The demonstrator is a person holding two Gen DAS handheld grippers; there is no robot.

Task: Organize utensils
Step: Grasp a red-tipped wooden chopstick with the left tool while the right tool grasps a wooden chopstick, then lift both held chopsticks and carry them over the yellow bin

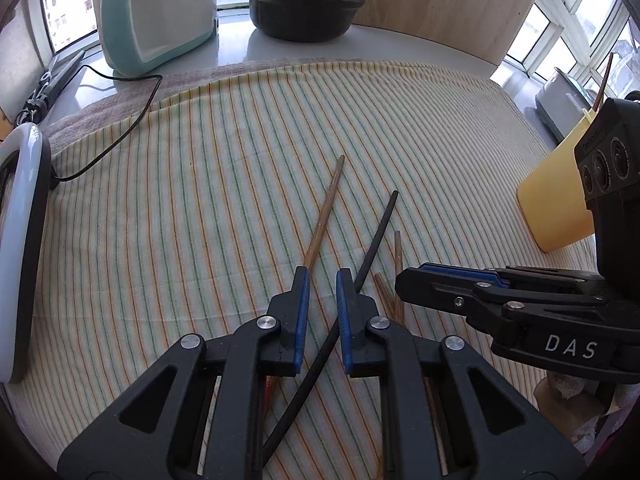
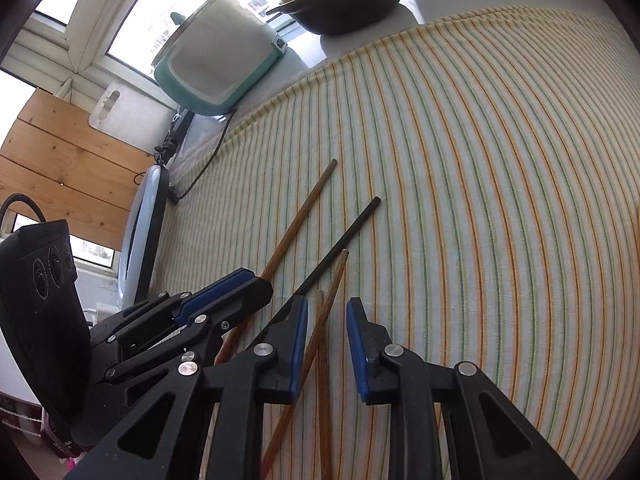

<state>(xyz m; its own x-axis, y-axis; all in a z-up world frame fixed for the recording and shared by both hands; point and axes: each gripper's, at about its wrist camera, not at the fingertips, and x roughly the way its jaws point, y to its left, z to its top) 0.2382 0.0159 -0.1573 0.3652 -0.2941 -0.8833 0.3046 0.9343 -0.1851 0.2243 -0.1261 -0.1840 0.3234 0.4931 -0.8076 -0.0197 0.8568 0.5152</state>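
Several chopsticks lie on the striped cloth (image 1: 180, 200). My left gripper (image 1: 322, 280) hovers low over them, jaws narrowly apart. A black chopstick (image 1: 380, 224) runs under its right finger and into the gap, not pinched. A long brown chopstick (image 1: 326, 208) passes under its left finger. My right gripper (image 2: 326, 304) is open around two crossed brown chopsticks (image 2: 334, 280), with the pads clear of them. From the left wrist view the right gripper (image 1: 400, 286) sits just right of the left one. A yellow cup (image 1: 552, 200) at the right holds one chopstick (image 1: 604, 80).
At the back stand a teal and white rice cooker (image 1: 152, 20) and a black pot with a yellow lid (image 1: 304, 4). A black cable (image 1: 132, 120) crosses the cloth's left corner toward a white ring-shaped appliance (image 1: 20, 240). A wooden board (image 1: 440, 0) leans at back right.
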